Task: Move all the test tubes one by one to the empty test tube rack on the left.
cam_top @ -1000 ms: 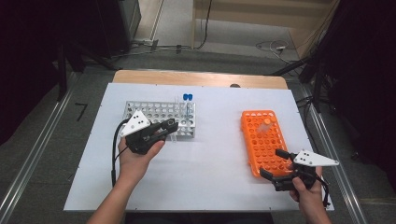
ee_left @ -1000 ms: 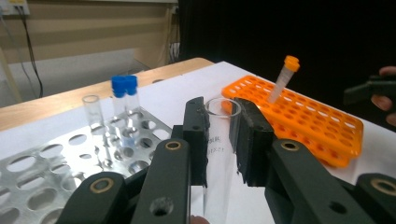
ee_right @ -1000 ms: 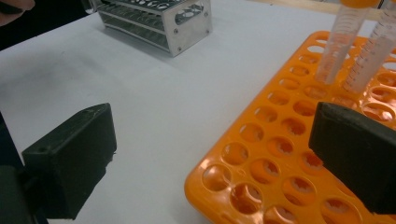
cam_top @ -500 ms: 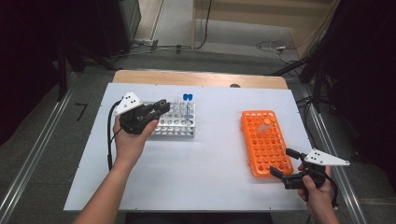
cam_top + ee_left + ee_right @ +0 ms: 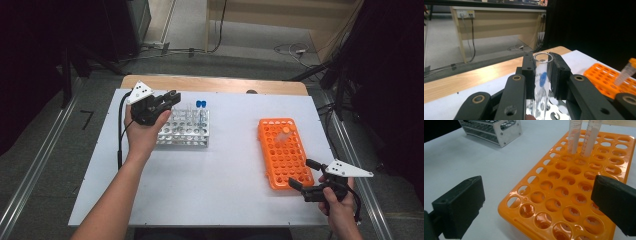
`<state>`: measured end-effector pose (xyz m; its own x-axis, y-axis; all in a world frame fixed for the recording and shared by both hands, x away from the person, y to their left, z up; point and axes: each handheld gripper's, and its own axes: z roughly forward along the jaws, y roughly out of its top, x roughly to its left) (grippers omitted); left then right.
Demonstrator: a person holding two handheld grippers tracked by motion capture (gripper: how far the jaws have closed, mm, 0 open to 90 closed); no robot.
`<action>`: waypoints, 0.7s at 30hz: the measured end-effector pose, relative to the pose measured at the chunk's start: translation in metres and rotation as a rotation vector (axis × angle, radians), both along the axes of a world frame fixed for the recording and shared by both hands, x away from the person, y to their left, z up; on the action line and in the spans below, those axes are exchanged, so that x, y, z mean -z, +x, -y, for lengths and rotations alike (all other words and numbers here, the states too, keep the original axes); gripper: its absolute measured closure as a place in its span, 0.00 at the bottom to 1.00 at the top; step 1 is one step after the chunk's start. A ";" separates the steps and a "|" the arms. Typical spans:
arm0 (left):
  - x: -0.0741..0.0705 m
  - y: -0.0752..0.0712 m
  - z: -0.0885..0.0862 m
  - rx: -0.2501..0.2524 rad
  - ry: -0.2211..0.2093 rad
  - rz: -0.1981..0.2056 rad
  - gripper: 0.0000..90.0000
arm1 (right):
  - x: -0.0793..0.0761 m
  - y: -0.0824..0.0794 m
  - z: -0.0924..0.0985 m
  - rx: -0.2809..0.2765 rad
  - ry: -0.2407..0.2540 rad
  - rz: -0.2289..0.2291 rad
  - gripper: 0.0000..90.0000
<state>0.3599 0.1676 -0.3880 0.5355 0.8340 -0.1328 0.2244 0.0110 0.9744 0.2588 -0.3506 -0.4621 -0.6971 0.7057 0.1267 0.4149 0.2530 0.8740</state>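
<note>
Left gripper point(image 5: 543, 72) gripping a clear tube point(image 5: 542, 80).
Jaws are pressing both sides of the open-topped tube, holding it upright above a metal rack point(image 5: 554, 110); orange rack point(image 5: 609, 80) lying at right.

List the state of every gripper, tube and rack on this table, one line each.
Left gripper: shut on clear tube.
Clear tube: uncapped, upright, held above metal rack.
Right gripper: open, empty, at orange rack's near end.
Metal rack: holds blue-capped tubes.
Orange rack: two tubes standing, other holes in view empty.
</note>
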 end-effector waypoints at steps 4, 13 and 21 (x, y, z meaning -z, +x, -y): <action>0.004 0.013 0.002 -0.021 -0.005 -0.012 0.85 | 0.001 0.000 0.000 0.000 -0.002 -0.002 0.00; 0.022 0.036 0.010 -0.082 0.013 -0.038 0.85 | 0.002 0.000 0.001 -0.001 0.003 -0.005 0.00; 0.034 0.046 0.014 -0.107 0.032 -0.061 0.85 | 0.002 0.002 0.001 -0.004 0.005 -0.004 0.00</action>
